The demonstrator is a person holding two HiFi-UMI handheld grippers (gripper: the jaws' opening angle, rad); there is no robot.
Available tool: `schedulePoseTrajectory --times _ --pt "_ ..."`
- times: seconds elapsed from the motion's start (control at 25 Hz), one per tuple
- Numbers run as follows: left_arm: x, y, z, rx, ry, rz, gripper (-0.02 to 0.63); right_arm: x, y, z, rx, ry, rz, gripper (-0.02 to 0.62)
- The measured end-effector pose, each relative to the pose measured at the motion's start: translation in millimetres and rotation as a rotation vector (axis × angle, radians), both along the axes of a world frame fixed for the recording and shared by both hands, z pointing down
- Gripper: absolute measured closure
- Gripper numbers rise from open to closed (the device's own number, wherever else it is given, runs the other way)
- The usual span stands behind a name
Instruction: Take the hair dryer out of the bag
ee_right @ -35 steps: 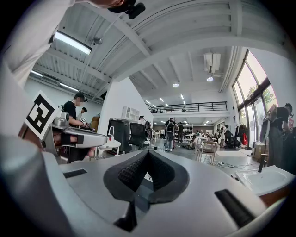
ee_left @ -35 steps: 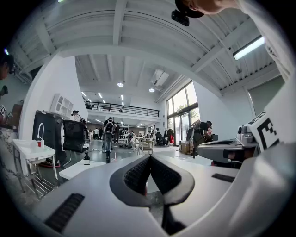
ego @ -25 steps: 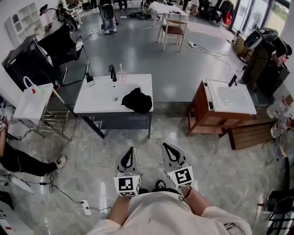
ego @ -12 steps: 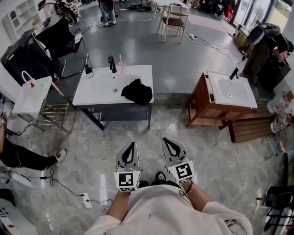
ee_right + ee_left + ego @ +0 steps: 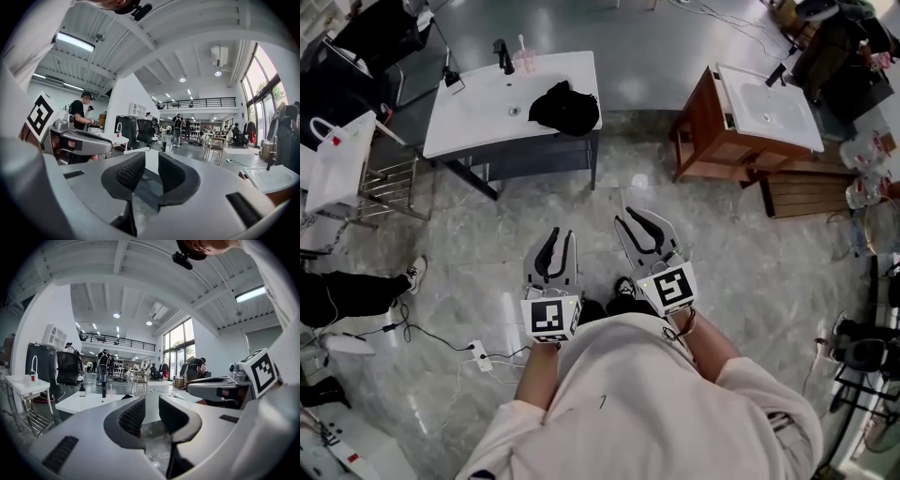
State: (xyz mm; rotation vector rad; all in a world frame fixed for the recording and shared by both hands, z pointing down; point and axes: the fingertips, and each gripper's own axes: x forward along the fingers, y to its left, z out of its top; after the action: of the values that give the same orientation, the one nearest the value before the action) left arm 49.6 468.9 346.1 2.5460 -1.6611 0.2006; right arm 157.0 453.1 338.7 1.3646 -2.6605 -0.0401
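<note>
A black bag [image 5: 565,108] lies slumped on the right part of the white sink table [image 5: 478,117], well ahead of me; the hair dryer is hidden from view. The left gripper view shows the bag [image 5: 125,397] small, just over the left jaw. My left gripper [image 5: 559,242] and right gripper [image 5: 643,223] hang side by side over the marble floor, far short of the table and pointing toward it. Both sets of jaws have just been opening and now stand apart, with nothing between them.
On the sink table stand a black faucet [image 5: 503,54] and a pink cup [image 5: 525,62]. A wooden vanity with a white basin [image 5: 752,112] is at the right. A white carrier bag [image 5: 337,159] rests on a metal rack at the left. A power strip [image 5: 478,356] and cables lie on the floor.
Both grippers, shut in the earlier frames, now have their jaws apart. The head view has tipped down, so the table sits higher in the frame and the grippers have shifted up.
</note>
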Motion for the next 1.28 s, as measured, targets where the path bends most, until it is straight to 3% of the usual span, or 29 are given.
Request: schedulePoseTrajectory --times 0.68,0.88,1.0,1.2,1.28 --pt "-64.7 -32.6 38.0 -0.069 -0.010 0.052 0.523 -46.1 -37.0 26.8 -0.086 0.035 0.076 0.522" --pt "-64.2 -84.7 43.1 -0.064 -0.028 0.042 0.525 -43.8 -94.2 31.2 -0.030 0.019 0.056 0.522" --pt "-58.9 -126.7 45.3 -0.069 -0.036 0.024 0.525 -43.3 -134.1 33.5 -0.079 0.011 0.037 0.522" --pt "-41.8 -202.8 34.3 -0.077 -0.047 0.000 0.525 -34.3 -212.3 22.9 -0.025 0.031 -0.035 0.522" --pt "-36.4 -229.7 32.6 -0.081 -0.054 -0.012 0.525 -28.9 -237.7 19.0 -0.048 0.023 -0.040 0.522"
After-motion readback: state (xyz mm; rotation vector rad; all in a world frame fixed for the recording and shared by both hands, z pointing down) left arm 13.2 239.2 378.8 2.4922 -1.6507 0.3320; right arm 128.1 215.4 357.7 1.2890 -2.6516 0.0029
